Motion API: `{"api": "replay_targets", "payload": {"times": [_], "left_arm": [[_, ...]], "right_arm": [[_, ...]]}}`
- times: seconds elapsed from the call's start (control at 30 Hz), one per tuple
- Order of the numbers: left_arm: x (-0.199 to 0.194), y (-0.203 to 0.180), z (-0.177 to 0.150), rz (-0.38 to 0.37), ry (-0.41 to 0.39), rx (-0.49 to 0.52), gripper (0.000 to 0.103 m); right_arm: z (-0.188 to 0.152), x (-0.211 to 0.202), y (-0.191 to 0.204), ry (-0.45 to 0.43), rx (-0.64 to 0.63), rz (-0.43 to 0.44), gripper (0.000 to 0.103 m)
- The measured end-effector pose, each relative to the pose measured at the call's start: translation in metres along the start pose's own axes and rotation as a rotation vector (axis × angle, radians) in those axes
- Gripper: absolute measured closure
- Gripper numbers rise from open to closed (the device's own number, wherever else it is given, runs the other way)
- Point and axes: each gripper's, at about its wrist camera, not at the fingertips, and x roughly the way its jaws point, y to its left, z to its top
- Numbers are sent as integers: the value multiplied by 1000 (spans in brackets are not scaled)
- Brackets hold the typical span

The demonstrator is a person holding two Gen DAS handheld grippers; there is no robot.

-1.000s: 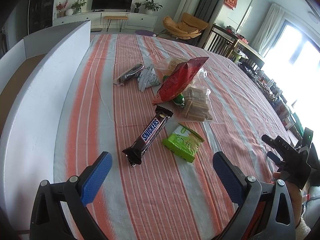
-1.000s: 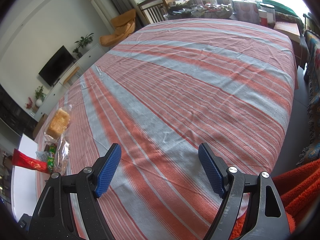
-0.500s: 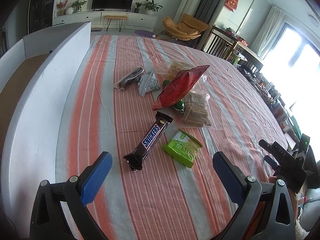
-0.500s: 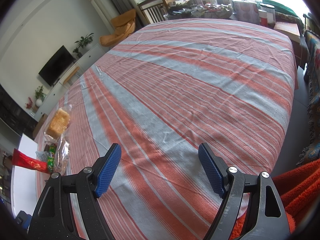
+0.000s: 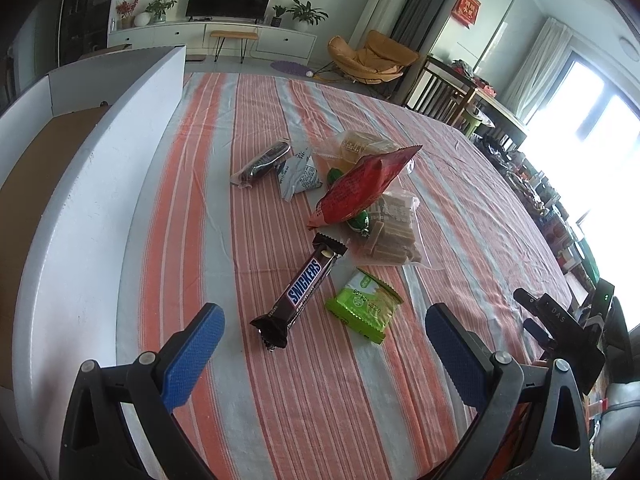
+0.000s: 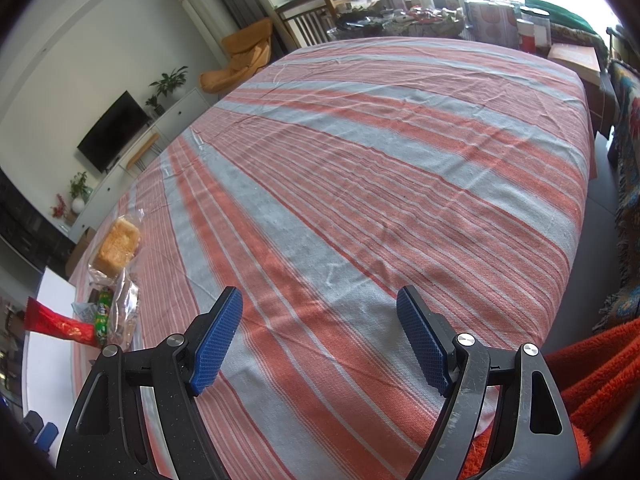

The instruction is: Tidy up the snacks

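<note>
In the left wrist view a Snickers bar (image 5: pixel 306 286) lies on the striped tablecloth just ahead of my open, empty left gripper (image 5: pixel 324 352). A green snack packet (image 5: pixel 364 307) lies to its right. Behind them are a clear bag of wafers (image 5: pixel 394 230), a red packet (image 5: pixel 360 188), a white packet (image 5: pixel 298 174), a dark cookie roll (image 5: pixel 262 164) and a bagged bread (image 5: pixel 358 146). My right gripper (image 6: pixel 320 336) is open and empty over bare cloth; the red packet (image 6: pixel 60 324) and bread (image 6: pixel 118 246) show at its far left.
A white cardboard box (image 5: pixel 80 184) with a brown inside runs along the table's left edge. The right gripper's body (image 5: pixel 560 328) shows at the right of the left wrist view. A red blanket (image 6: pixel 592 392) lies at the table's near edge. Cluttered furniture stands beyond the far end.
The left gripper has drawn back a little, so the snacks sit slightly farther ahead. The right gripper has not moved.
</note>
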Motion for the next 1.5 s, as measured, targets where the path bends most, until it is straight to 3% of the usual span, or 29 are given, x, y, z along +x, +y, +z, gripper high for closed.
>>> {"api": "replay_targets", "payload": {"times": [0.33,0.47,0.57,0.63,0.7,0.87,0.9,0.93,0.97,1.0,1.07,1.13,1.2,1.43,1.5], "left_arm": [[0,5,33,-79,31,-59,3],[21,-9,36,-10,109,78,3],[51,-23,29,122,173,248,5],[68,-24,26,182,196,295,21],[81,-17,25,179,232,276,31],[93,-13,21,160,226,288,31],[93,-13,21,160,220,292,32],[91,-12,20,161,212,292,39],[89,-12,19,148,202,291,50],[88,-11,17,136,207,291,84],[84,-10,11,149,196,286,87],[74,-5,7,115,188,239,87],[60,0,6,75,163,184,87],[-21,18,15,-15,26,70,87],[-43,28,20,-17,-11,53,87]], "right_arm": [[0,2,2,0,-1,-1,21],[0,3,5,0,0,1,21],[0,4,7,-1,1,3,21],[0,4,6,-1,2,5,21],[0,3,5,-1,7,11,21],[0,4,5,-2,13,24,21],[1,2,3,-1,27,69,20],[1,-3,3,-14,37,131,20],[0,-12,9,-45,8,170,20],[-1,-20,23,-71,-65,198,20],[-10,-24,64,-24,-259,322,20],[-26,-16,107,114,-422,453,20],[-47,-1,149,247,-566,525,21],[-89,63,252,384,-924,423,25],[-100,68,268,379,-1035,344,47]]}}
